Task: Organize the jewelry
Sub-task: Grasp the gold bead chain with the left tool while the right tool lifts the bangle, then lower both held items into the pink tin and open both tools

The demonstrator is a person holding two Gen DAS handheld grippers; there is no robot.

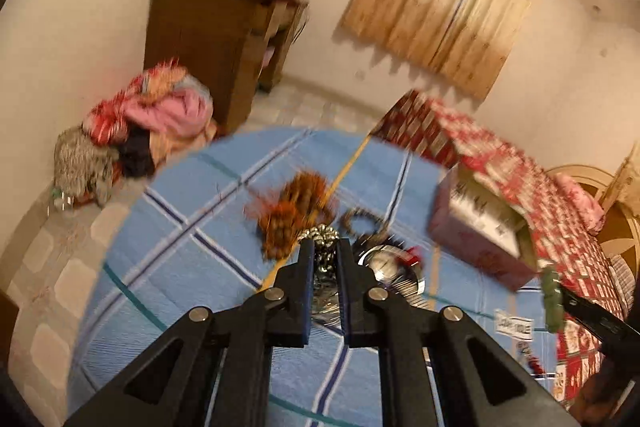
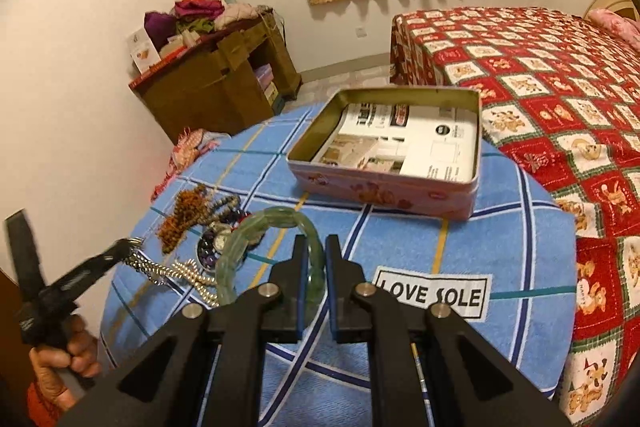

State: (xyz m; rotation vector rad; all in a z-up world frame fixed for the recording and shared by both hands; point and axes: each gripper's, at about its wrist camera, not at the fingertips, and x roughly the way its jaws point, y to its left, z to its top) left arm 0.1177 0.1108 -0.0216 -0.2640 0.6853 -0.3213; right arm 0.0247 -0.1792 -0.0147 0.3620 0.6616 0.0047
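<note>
Green and glassy, the bangle point(image 2: 276, 223) sits clamped between the fingers of the right gripper point(image 2: 311, 247), held above the blue checked cloth point(image 2: 500, 247); its lower arc runs behind the jaws and cannot be followed. In the left wrist view the bangle point(image 1: 551, 301) is a smear at the edge. The left gripper point(image 1: 325, 247) is clenched on a silver chain point(image 1: 325, 235), which trails loosely down to the cloth in the right wrist view point(image 2: 176, 273). Motion blur smears most of the left view, so the orange tasselled piece point(image 1: 292, 215) and the watch point(image 1: 390, 263) beside it are hard to read. An open pink tin point(image 2: 384, 187) stands farther back on the cloth, paper lining its floor. The hand point(image 2: 76, 351) on the left gripper's handle is cut off by the frame.
</note>
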